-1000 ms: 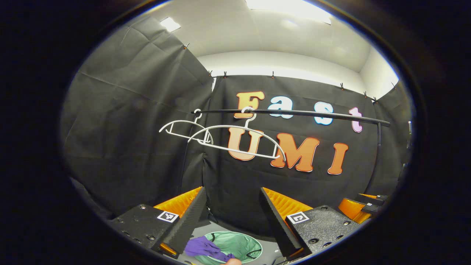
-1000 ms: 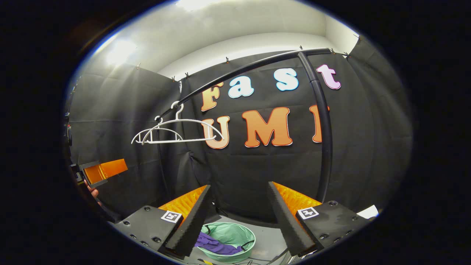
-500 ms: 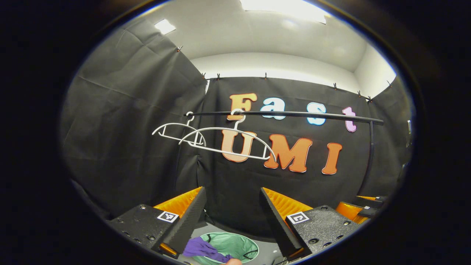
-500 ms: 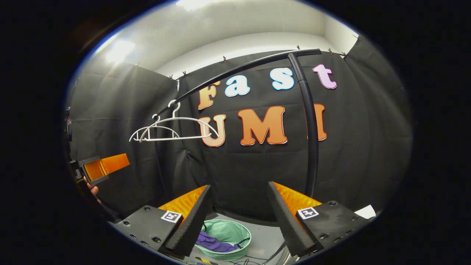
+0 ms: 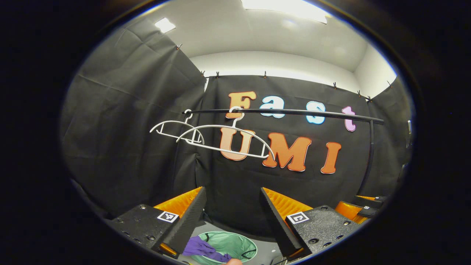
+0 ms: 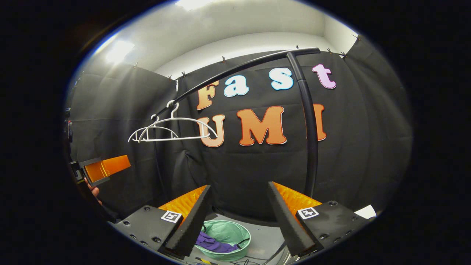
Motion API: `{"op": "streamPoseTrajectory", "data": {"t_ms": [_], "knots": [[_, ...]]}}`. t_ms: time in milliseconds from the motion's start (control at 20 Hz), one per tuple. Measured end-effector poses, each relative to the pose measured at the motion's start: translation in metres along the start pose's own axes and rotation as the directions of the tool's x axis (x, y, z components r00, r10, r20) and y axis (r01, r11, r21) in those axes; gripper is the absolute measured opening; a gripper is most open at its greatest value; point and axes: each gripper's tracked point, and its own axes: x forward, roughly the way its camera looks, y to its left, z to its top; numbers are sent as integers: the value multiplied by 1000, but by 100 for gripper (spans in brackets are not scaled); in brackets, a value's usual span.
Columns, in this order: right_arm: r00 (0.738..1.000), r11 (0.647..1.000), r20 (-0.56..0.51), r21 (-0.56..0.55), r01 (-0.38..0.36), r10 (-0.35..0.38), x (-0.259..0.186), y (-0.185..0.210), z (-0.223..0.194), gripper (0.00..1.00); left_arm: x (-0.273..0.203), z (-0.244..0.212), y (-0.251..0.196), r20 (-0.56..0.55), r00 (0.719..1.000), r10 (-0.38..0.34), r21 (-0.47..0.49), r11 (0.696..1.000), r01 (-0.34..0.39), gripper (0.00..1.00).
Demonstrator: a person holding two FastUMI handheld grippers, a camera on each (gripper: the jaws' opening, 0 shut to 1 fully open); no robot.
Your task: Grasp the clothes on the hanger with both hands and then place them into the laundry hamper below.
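**Clothes in the hamper, both tongs empty**

A black rail (image 5: 294, 112) spans the booth on an upright post (image 6: 307, 121). Two bare white hangers (image 5: 220, 138) hang from it near its left end. Down on the grey floor (image 6: 266, 239) sits the green hamper (image 6: 235, 235), with the purple clothes (image 6: 211, 244) lying inside, draped toward one side of its rim. The left tongs (image 5: 232, 213) stand wide apart above it, gripping nothing. The right tongs (image 6: 237, 213) gape just as wide, also empty.
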Motion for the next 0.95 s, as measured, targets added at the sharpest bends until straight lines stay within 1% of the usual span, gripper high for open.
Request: {"op": "streamPoseTrajectory", "data": {"t_ms": [200,250,300,350,550,600,750,800,950], "knots": [[1000,1000,0,3,6,-6,0,-4,-1,90,2,-4,-2,-14,1000,-2,-6,1000,2,87],[1000,1000,-1,5,8,-8,1,-5,-2,90,3,-4,-4,-15,1000,-3,-6,1000,3,92],[1000,1000,-4,8,11,-11,0,-7,-3,90,3,-5,-4,-18,1000,-2,-4,1000,2,92],[1000,1000,-5,12,12,-12,0,-9,-3,90,5,-7,-5,-22,1000,-2,-2,1000,2,87],[1000,1000,-13,20,22,-21,2,-16,-8,90,5,-9,-9,-35,999,-2,7,1000,2,87],[1000,999,-16,21,25,-25,4,-15,-10,90,5,-10,-9,-36,999,-3,11,1000,4,92],[999,999,-21,29,33,-33,2,-20,-13,91,5,-8,-12,-33,999,-7,25,1000,8,92],[999,999,-21,32,35,-34,3,-20,-13,91,6,-7,-13,-32,999,-10,29,1000,11,87],[999,999,-19,33,40,-40,2,-22,-13,91,6,-7,-19,-30,999,-21,27,999,22,87]]}}
